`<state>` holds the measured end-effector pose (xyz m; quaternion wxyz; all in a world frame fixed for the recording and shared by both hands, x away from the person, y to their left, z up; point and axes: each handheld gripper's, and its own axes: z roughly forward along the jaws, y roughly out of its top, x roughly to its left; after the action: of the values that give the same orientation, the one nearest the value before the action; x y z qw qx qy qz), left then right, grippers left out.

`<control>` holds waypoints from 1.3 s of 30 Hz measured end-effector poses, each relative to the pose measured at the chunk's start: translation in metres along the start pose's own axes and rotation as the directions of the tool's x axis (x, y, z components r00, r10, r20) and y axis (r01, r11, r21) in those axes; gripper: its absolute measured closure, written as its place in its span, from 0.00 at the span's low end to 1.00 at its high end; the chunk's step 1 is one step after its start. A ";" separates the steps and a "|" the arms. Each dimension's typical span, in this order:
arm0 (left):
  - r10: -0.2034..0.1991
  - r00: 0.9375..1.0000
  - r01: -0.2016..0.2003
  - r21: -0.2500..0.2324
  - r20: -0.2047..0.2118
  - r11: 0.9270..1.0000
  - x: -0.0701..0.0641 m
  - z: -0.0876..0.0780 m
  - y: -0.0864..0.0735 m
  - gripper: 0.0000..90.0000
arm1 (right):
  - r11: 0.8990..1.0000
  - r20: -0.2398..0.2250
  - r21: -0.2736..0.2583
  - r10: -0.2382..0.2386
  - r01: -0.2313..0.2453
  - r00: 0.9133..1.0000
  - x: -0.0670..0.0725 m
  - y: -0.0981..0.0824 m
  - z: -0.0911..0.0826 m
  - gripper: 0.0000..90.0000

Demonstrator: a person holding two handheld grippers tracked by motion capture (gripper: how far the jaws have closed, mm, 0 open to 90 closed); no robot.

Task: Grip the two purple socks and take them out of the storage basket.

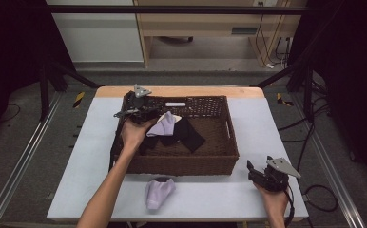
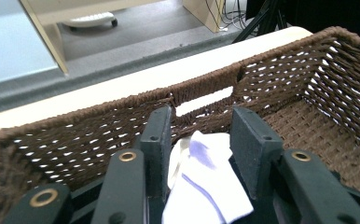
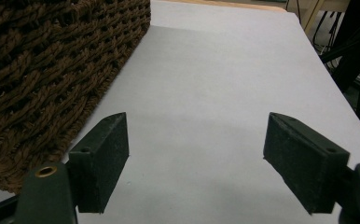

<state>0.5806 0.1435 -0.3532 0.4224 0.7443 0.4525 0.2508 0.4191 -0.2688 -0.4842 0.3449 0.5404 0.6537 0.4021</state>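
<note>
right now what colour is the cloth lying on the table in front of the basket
Pale lilac cloth; the high view shows it best.

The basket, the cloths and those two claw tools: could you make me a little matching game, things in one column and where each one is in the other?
Things:
1. lilac cloth
2. black cloth
3. left gripper
4. right gripper

Places:
A. over the bare table right of the basket, jaws wide apart
B. inside the basket, jaws either side of a pale cloth
C. on the table in front of the basket
D. lying on the basket floor

Pairs: 1-C, 2-D, 3-B, 4-A
</note>
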 end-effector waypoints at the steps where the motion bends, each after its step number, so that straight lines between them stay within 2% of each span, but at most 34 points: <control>1: 0.006 1.000 -0.006 0.012 -0.002 1.000 0.002 0.007 -0.002 0.64 | 1.000 0.000 -0.002 0.000 0.000 1.000 0.000 0.000 0.000 0.25; 2: 0.006 1.000 -0.006 0.012 -0.002 1.000 0.002 0.007 -0.002 0.64 | 1.000 0.000 -0.002 0.000 0.000 1.000 0.000 0.000 0.000 0.25; 5: 0.041 0.999 -0.039 0.069 -0.027 0.997 0.003 0.023 -0.010 0.65 | 1.000 -0.001 -0.001 -0.002 0.002 1.000 0.000 0.000 0.000 0.25; 9: 0.039 0.999 -0.038 0.108 -0.003 0.993 0.003 0.032 -0.017 0.66 | 1.000 -0.001 -0.002 -0.002 0.002 1.000 0.000 0.000 0.000 0.25; 11: 0.050 0.999 -0.050 0.137 0.002 0.989 0.001 0.035 -0.019 0.64 | 1.000 -0.001 -0.001 -0.002 0.002 1.000 0.000 0.000 0.000 0.25; 13: 0.073 0.997 -0.070 0.163 -0.012 0.984 0.001 0.036 -0.021 0.63 | 1.000 -0.001 0.000 -0.002 0.002 1.000 0.000 0.000 0.000 0.25; 14: 0.073 0.997 -0.070 0.163 -0.012 0.984 0.001 0.036 -0.021 0.63 | 1.000 -0.001 0.000 -0.002 0.002 1.000 0.000 0.000 0.000 0.25; 15: 0.075 0.997 -0.072 0.199 -0.007 0.977 0.002 0.041 -0.023 0.62 | 1.000 0.000 0.000 -0.002 0.002 1.000 0.000 0.000 0.000 0.25; 18: 0.058 0.998 -0.057 0.223 0.002 0.973 0.002 0.045 -0.025 0.61 | 1.000 -0.001 0.000 -0.003 0.003 1.000 0.000 0.000 0.000 0.25; 19: 0.081 0.997 -0.080 0.266 0.007 0.961 0.001 0.050 -0.028 0.61 | 1.000 -0.001 -0.001 -0.002 0.002 1.000 0.000 0.000 0.000 0.25; 20: 0.081 0.997 -0.080 0.266 0.007 0.961 0.001 0.050 -0.028 0.61 | 1.000 -0.001 -0.001 -0.002 0.002 1.000 0.000 0.000 0.000 0.25; 21: 0.104 0.995 -0.100 0.292 0.002 0.951 -0.001 0.053 -0.030 0.59 | 1.000 -0.002 0.003 -0.001 0.001 1.000 0.001 0.000 0.000 0.25; 22: 0.104 0.995 -0.100 0.292 0.002 0.951 -0.001 0.053 -0.030 0.59 | 1.000 -0.002 0.003 -0.001 0.001 1.000 0.001 0.000 0.000 0.25; 25: 0.106 0.994 -0.097 0.337 -0.010 0.937 -0.001 0.058 -0.033 0.58 | 1.000 0.000 0.006 -0.007 0.007 1.000 0.001 0.000 0.001 0.25; 26: 0.106 0.994 -0.097 0.337 -0.010 0.937 -0.001 0.058 -0.033 0.58 | 1.000 0.000 0.006 -0.007 0.007 1.000 0.001 0.000 0.001 0.25; 28: 0.096 0.995 -0.083 0.354 -0.019 0.932 0.001 0.059 -0.034 0.58 | 1.000 -0.001 0.005 -0.005 0.005 1.000 0.001 0.000 0.000 0.25; 32: 0.091 0.995 -0.069 0.399 -0.035 0.914 0.003 0.064 -0.037 0.58 | 1.000 0.000 0.007 -0.004 0.004 1.000 0.001 0.000 0.001 0.25; 33: 0.091 0.995 -0.069 0.399 -0.035 0.914 0.003 0.064 -0.037 0.58 | 1.000 0.000 0.006 -0.003 0.003 1.000 0.001 0.000 0.001 0.25; 34: 0.092 0.995 -0.069 0.407 -0.038 0.911 0.003 0.065 -0.038 0.58 | 1.000 -0.001 0.006 -0.002 0.002 1.000 0.001 0.000 0.001 0.25; 35: 0.086 0.996 -0.068 0.425 -0.023 0.902 0.004 0.067 -0.040 0.58 | 1.000 -0.002 0.005 -0.002 0.002 1.000 0.001 0.000 0.000 0.25; 36: 0.086 0.996 -0.068 0.425 -0.023 0.902 0.004 0.067 -0.040 0.58 | 1.000 -0.002 0.005 -0.002 0.002 1.000 0.001 0.000 0.000 0.25; 37: 0.097 0.995 -0.079 0.434 -0.019 0.897 0.003 0.067 -0.040 0.58 | 1.000 -0.002 0.005 -0.002 0.002 1.000 0.001 0.000 0.000 0.25; 39: 0.094 0.996 -0.079 0.442 -0.011 0.894 0.003 0.068 -0.041 0.60 | 1.000 -0.004 0.003 -0.005 0.005 1.000 0.001 0.000 0.000 0.25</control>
<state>0.6146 0.1285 -0.4238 0.2243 0.8358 0.4706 0.1721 0.4191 -0.2681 -0.4844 0.3441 0.5384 0.6563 0.4013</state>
